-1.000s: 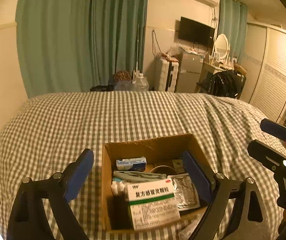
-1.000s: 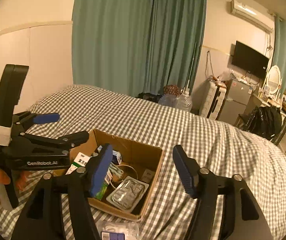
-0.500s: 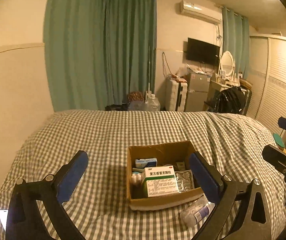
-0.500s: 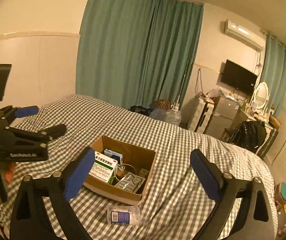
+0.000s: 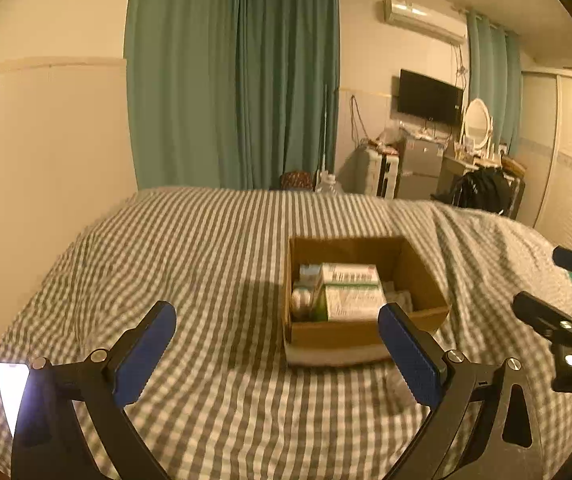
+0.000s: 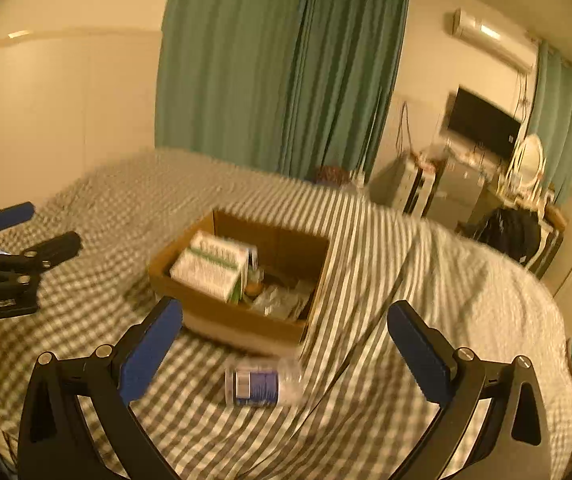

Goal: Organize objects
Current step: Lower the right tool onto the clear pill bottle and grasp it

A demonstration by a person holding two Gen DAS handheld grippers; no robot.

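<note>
A cardboard box (image 5: 366, 300) sits on a checked bedspread (image 5: 206, 260), and it serves as the landmark here. Inside the box, a white and green medicine carton (image 5: 352, 292) stands against the left wall, with a smaller packet (image 5: 310, 274) behind it and foil packs (image 6: 282, 300) on the floor of the box to its right; the blur hides finer detail. Just outside the box, in front of its near wall, a clear bottle with a blue label (image 6: 262, 382) lies on its side on the bedspread, apart from the cardboard. The left gripper (image 5: 276, 354) hangs in front of the box and a little to its left, its 2 blue pads spread wide with nothing between them. The right gripper (image 6: 286, 348) hovers in front of the box too, its jaws equally wide and empty, with the bottle lying roughly between and below its pads. Judging by this layout, the tidying is mostly done and 1 item is left out: the bottle. The step in hand looks like lining up for that pick. The next move probably calls for the right gripper to drop down over the bottle, close across its round body rather than its length, and lift it over the near wall into the free space on the right of the box. A round bottle on soft bedding may roll as the pads close.
</note>
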